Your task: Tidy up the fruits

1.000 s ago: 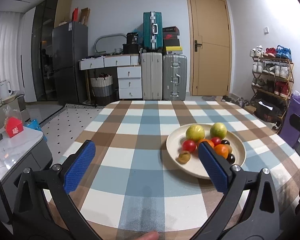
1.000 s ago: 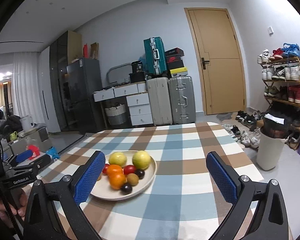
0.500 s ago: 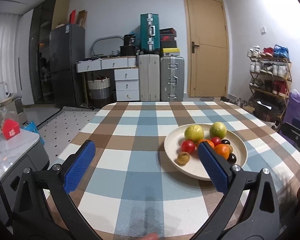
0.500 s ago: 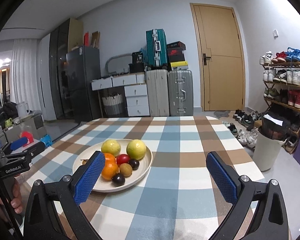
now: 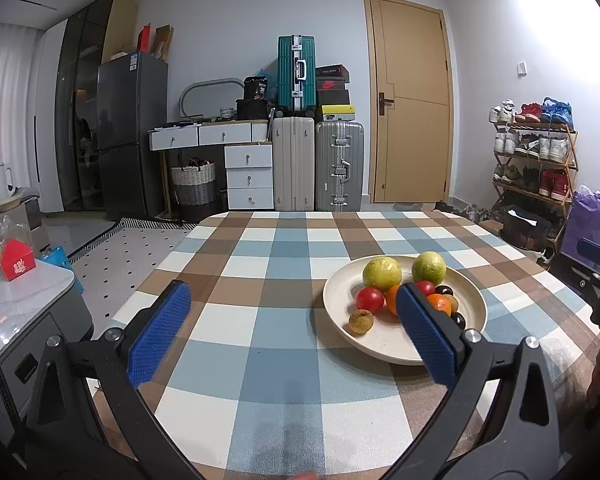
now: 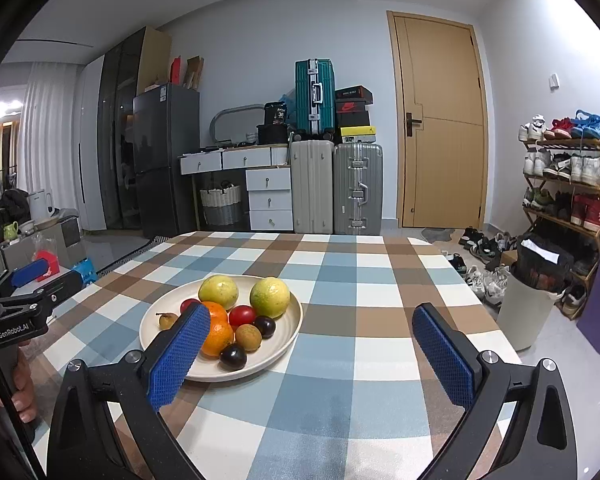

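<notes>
A cream plate (image 5: 340, 284) (image 6: 287, 332) of fruit sits on the checked table. It holds two yellow-green citrus fruits (image 5: 382, 273) (image 6: 269, 297), oranges (image 6: 217, 330), red tomatoes (image 5: 369, 299) (image 6: 241, 315), dark plums (image 6: 233, 356) and small brown fruits (image 5: 360, 322) (image 6: 247, 337). My left gripper (image 5: 289, 330) hovers open over the table, its right finger in front of the plate. My right gripper (image 6: 312, 344) is open too, its left finger overlapping the plate's near edge. Both hold nothing.
The checked tablecloth (image 5: 267, 264) spreads to the left of the plate and toward the far edge. Beyond stand suitcases (image 5: 295, 168), a drawer unit (image 5: 247, 176), a door, a shoe rack (image 6: 568, 184) and a bin (image 6: 528, 312). A grey side cabinet (image 5: 23, 312) is at left.
Both cameras have tilted slightly and moved a little nearer the plate, which sits lower and larger in the right wrist view. Both grippers stay open; the fruit has not moved.
</notes>
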`<state>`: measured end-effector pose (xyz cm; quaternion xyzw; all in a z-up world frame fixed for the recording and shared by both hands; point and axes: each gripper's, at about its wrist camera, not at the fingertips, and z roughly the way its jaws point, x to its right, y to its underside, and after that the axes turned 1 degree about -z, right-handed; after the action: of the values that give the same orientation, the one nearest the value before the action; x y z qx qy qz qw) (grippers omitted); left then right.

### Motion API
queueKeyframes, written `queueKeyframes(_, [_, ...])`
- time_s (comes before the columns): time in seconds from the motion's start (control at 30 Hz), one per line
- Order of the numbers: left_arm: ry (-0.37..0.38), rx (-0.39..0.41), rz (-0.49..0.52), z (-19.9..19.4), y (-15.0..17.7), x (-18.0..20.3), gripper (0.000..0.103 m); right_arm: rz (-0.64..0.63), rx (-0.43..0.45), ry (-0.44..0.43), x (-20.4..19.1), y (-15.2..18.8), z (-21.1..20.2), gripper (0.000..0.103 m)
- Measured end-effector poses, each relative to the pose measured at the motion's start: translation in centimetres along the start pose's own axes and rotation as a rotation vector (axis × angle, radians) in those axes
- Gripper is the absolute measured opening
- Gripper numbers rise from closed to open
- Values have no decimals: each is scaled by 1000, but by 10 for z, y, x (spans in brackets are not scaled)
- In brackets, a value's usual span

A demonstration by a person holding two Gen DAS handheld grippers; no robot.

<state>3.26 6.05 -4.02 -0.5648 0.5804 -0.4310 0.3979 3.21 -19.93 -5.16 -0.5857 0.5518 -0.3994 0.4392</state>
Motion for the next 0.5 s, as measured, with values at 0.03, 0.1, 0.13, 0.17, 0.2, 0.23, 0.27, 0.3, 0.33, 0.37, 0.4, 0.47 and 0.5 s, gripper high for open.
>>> queueKeyframes(0.03, [0, 0, 0, 1, 0, 1, 102, -1, 0, 0, 0, 0, 0, 103])
queueKeyframes(0.1, [0, 0, 0, 1, 0, 0, 102, -2, 0, -1, 1, 0, 0, 103])
queueKeyframes(0.13, [0, 1, 0, 1, 0, 1, 102, -2, 0, -1, 1, 0, 0, 103])
queueKeyframes(0.17, [0, 1, 0, -1, 0, 0, 102, -1, 0, -1, 1, 0, 0, 103])
queueKeyframes(0.2, [0, 1, 0, 0, 0, 0, 102, 0, 0, -1, 1, 0, 0, 103])
queueKeyframes(0.23, [0, 1, 0, 1, 0, 0, 102, 0, 0, -1, 1, 0, 0, 103])
queueKeyframes(0.27, [0, 1, 0, -1, 0, 0, 102, 0, 0, -1, 0, 0, 0, 103])
queueKeyframes(0.3, [0, 1, 0, -1, 0, 0, 102, -1, 0, -1, 0, 0, 0, 103])
queueKeyframes(0.33, [0, 1, 0, -1, 0, 0, 102, -1, 0, -1, 0, 0, 0, 103])
queueKeyframes(0.37, [0, 1, 0, -1, 0, 0, 102, -1, 0, -1, 1, 0, 0, 103])
queueKeyframes(0.4, [-1, 1, 0, 0, 0, 0, 102, -1, 0, -1, 1, 0, 0, 103])
queueKeyframes(0.47, [0, 1, 0, -1, 0, -1, 102, -1, 0, -1, 0, 0, 0, 103])
queueKeyframes(0.5, [0, 1, 0, 0, 0, 0, 102, 0, 0, -1, 0, 0, 0, 103])
